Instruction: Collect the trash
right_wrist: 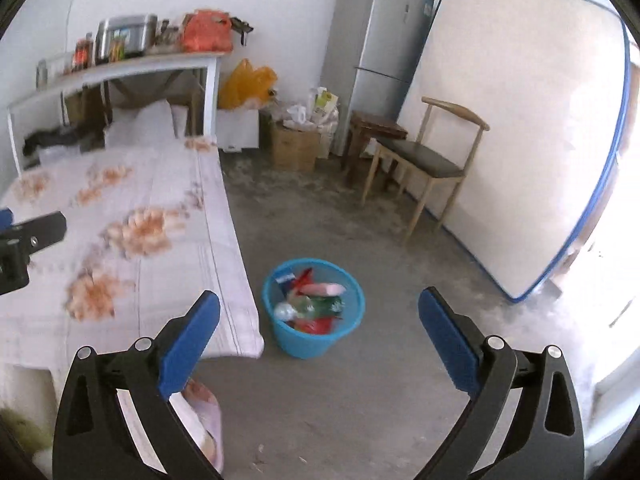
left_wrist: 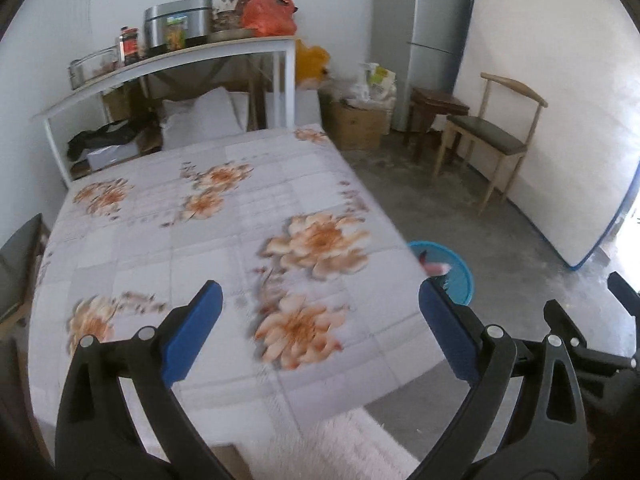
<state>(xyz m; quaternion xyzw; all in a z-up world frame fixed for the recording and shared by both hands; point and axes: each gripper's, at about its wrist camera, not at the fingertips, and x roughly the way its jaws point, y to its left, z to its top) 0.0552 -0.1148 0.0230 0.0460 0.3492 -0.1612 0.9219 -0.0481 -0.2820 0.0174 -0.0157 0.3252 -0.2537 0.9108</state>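
A blue plastic trash basket point(right_wrist: 320, 338) stands on the concrete floor beside the bed, filled with several wrappers and a bottle point(right_wrist: 310, 300). In the left wrist view only part of the basket point(left_wrist: 460, 276) shows past the bed corner. My right gripper point(right_wrist: 320, 304) is open and empty, held above the floor in front of the basket. My left gripper point(left_wrist: 320, 296) is open and empty above the foot of the bed point(left_wrist: 192, 248), which has a floral cover. I see no loose trash on the cover.
A wooden chair point(right_wrist: 424, 160), a dark stool point(right_wrist: 376, 128), a fridge point(right_wrist: 376, 44) and a leaning mattress point(right_wrist: 520, 120) stand on the right. Cardboard boxes with bags point(right_wrist: 296, 140) sit at the back. A cluttered shelf point(left_wrist: 180, 52) stands behind the bed. A pinkish item point(right_wrist: 204, 420) lies below the bed corner.
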